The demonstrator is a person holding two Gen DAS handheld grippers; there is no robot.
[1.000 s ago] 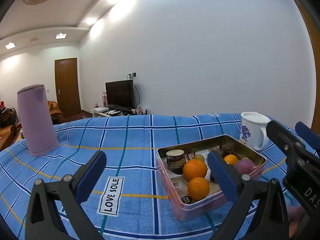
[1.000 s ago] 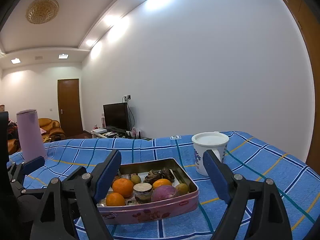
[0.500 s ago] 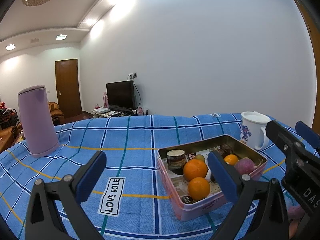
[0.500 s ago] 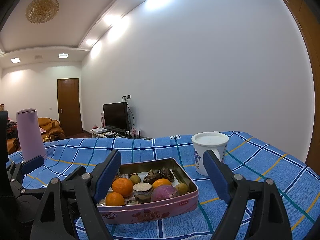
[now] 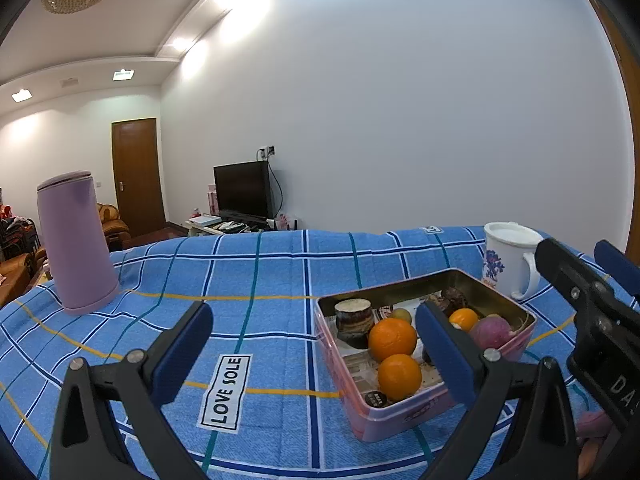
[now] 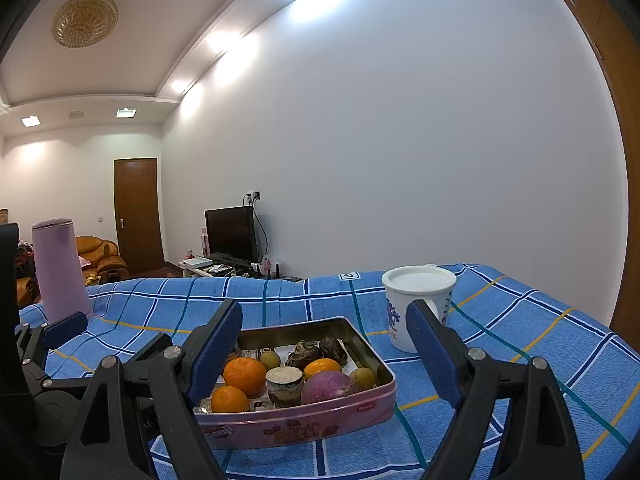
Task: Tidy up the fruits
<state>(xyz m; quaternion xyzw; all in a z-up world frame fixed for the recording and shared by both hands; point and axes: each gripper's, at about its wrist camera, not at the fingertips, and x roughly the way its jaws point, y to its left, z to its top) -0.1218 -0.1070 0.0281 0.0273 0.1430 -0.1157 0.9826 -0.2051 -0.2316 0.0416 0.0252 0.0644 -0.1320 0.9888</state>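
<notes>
Jaws of both grippers (image 5: 314, 354) (image 6: 324, 350) wide apart, seemingly empty.

Left claw (image 5: 314, 354): black plastic A-frame arms, silver pivot screws, blue ribbed pads on fingers (image 5: 182, 354). Right claw (image 6: 324, 354): same build, blue pads, silver screws; white lettering partly visible on its black body in left view.

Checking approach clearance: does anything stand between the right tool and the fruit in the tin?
Nothing visible does. The right tool hangs open before the pink tin; only the tin's low near wall lies ahead of the oranges, reachable from above.
</notes>
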